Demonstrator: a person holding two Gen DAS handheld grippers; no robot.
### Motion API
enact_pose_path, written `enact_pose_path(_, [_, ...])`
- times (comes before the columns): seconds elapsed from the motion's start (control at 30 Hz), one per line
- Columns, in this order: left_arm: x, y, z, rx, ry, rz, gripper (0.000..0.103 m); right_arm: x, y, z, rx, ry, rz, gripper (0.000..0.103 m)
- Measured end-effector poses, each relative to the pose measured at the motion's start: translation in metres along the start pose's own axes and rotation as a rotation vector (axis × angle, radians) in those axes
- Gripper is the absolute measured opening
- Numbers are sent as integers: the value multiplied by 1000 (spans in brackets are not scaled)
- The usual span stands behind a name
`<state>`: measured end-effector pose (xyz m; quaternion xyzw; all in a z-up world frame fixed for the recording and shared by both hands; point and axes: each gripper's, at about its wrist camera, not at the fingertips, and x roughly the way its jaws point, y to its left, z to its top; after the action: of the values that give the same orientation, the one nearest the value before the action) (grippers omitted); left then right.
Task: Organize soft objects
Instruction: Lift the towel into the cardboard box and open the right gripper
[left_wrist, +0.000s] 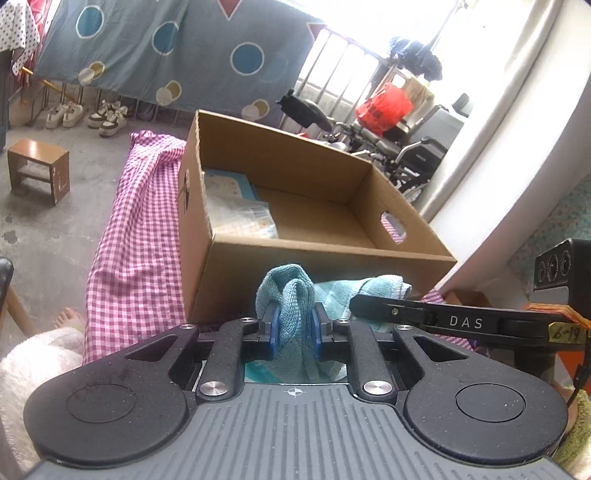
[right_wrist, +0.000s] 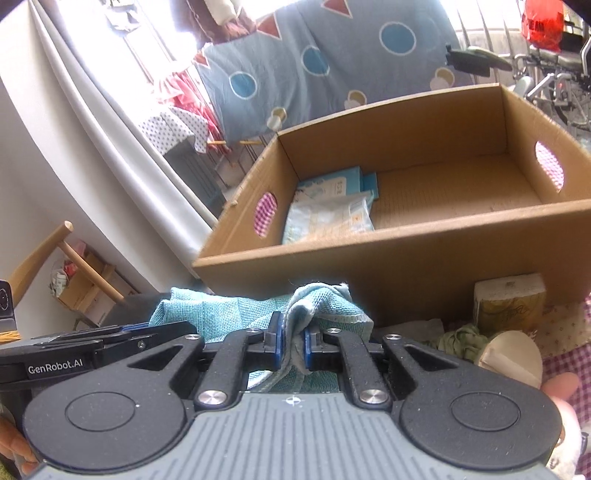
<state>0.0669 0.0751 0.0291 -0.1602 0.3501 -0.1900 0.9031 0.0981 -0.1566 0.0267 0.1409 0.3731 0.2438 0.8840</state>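
A teal woven cloth (left_wrist: 295, 295) is bunched between the blue pads of my left gripper (left_wrist: 294, 328), which is shut on it. The same teal cloth (right_wrist: 236, 314) runs across to my right gripper (right_wrist: 291, 347), shut on another bunch of it. Both grippers hold it just in front of the near wall of an open cardboard box (left_wrist: 332, 254). Inside the cardboard box (right_wrist: 406, 243), pale blue packets (right_wrist: 332, 210) lie at the left end, leaving bare floor on the right. From the right, the other gripper's black arm (left_wrist: 443, 321) reaches in beside the cloth.
The box sits on a pink checked cloth (left_wrist: 136, 236). A tissue pack (right_wrist: 509, 299), a green rag (right_wrist: 461, 339) and a cream pad (right_wrist: 513, 358) lie right of the cloth. A wooden stool (left_wrist: 37, 170), shoes (left_wrist: 88, 114) and a wheelchair (left_wrist: 417, 155) stand beyond.
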Motion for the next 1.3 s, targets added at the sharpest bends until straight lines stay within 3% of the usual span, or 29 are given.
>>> enact_pose_path(0.4, [-21, -61, 59, 143, -146, -86, 16, -60, 1, 39, 9, -224, 100, 11])
enact_pose_path(0.57, [-7, -82, 90, 208, -188, -108, 16, -75, -9, 69, -13, -309, 88, 11])
enact_pose_path(0.7, [18, -85, 108, 214, -170, -108, 16, -67, -23, 95, -27, -319, 71, 11])
enact_pose_path(0.87, [53, -67, 114, 167, -103, -76, 16, -30, -42, 118, -38, -223, 61, 11])
enact_pose_path(1.13, [107, -12, 103, 41, 89, -4, 16, 58, -62, 128, -42, 72, 75, 11])
enact_pose_path(1.3, [110, 10, 92, 6, 135, 53, 16, 103, -59, 129, -45, 248, 81, 13])
